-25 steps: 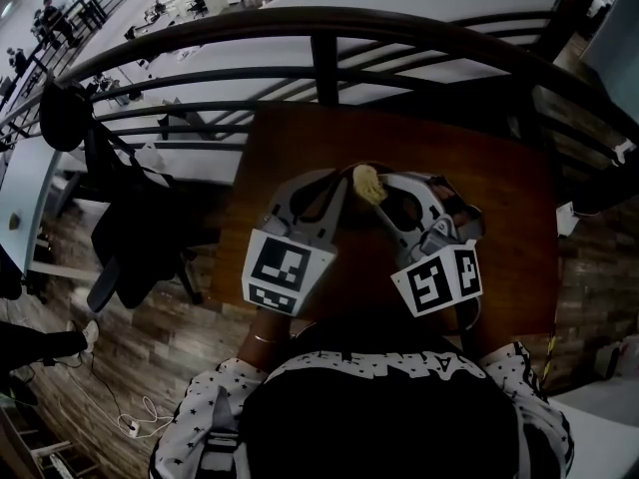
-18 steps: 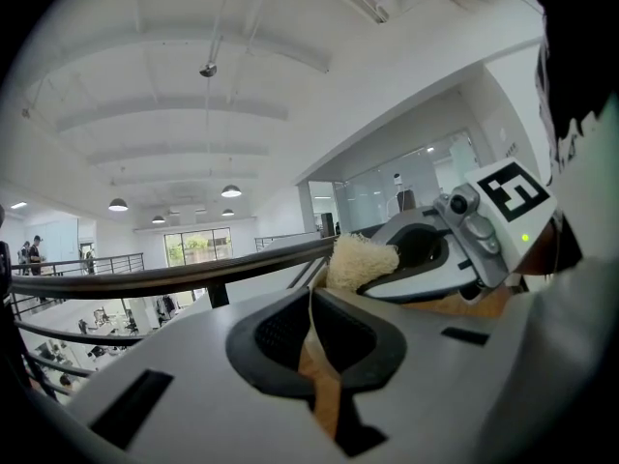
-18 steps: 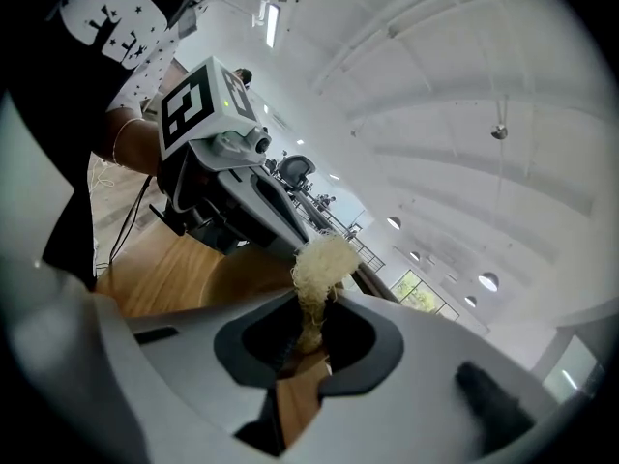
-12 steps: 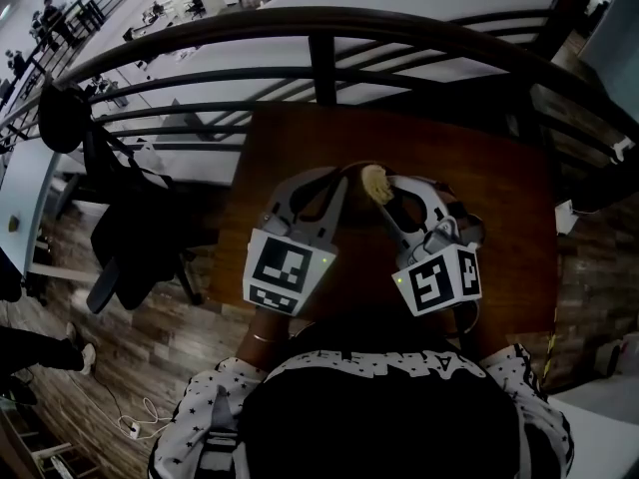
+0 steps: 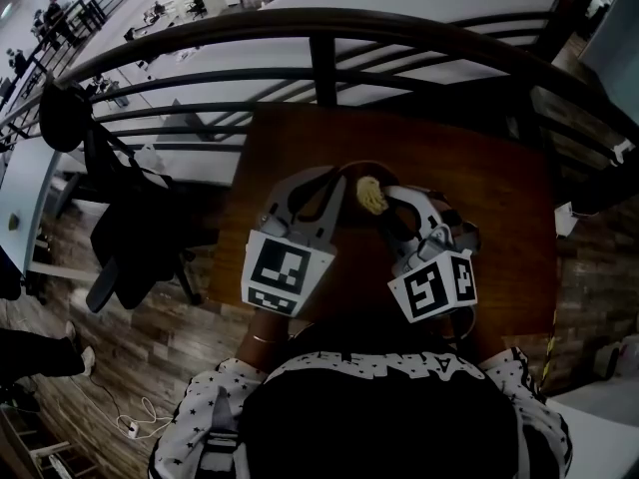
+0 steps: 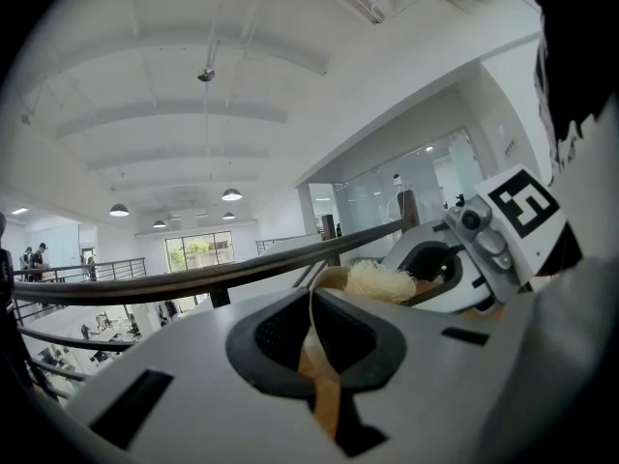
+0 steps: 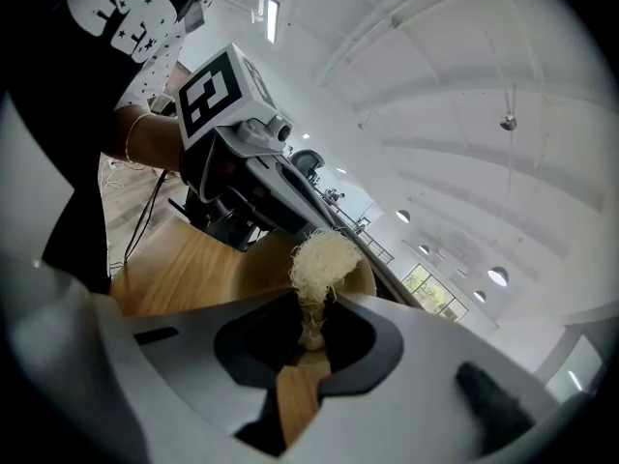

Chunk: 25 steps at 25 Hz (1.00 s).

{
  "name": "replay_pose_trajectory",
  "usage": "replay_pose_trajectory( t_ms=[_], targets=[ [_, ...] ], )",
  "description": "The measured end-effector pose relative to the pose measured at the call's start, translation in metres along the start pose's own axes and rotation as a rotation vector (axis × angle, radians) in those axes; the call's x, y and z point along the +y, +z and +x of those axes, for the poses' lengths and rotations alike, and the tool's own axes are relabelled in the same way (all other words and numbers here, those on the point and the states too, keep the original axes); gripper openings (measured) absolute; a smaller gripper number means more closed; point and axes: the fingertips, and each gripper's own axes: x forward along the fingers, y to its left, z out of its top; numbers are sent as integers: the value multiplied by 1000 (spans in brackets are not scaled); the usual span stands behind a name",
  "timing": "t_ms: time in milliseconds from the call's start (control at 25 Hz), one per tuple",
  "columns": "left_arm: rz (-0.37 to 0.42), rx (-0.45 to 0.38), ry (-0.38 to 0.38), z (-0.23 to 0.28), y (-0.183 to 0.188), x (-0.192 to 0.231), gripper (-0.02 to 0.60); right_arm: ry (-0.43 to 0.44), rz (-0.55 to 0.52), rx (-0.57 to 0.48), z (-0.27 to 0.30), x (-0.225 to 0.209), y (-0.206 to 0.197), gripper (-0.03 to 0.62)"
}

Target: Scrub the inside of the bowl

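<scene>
The jaws of the left gripper are pressing together on the thin wall of a wooden bowl, and the pale rim is passing upright through the narrow gap between them and curving away just in front. The jaws of the right gripper are clamping the lower end of a pale fibrous scrubber, and its loose tuft is standing out just ahead of these jaws. The tuft is lying against the inner side of the bowl, whose rounded wall is showing directly behind it in the right gripper view. Seen from the left jaws, the scrubber is sitting just beyond the rim and a little to the right, with the right gripper's grey body right behind it. In the head view both grippers are pointing toward each other, with the scrubber between their tips. The bowl is standing on a brown wooden table, which is spreading below both pairs of jaws. Far beyond the jaws a dark metal railing is crossing the view, and behind it a large bright hall is showing.
</scene>
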Motion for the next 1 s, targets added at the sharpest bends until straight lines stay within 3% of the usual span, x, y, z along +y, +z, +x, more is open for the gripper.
replay_pose_trajectory(
  t_ms=[560,1000],
  targets=[
    [1,-9,27,0,2,1,23,71,42,-10,2,20,3,61],
    [0,-13,34,-1,2,3,23,141,165,-77,4,34,17,60]
  ],
)
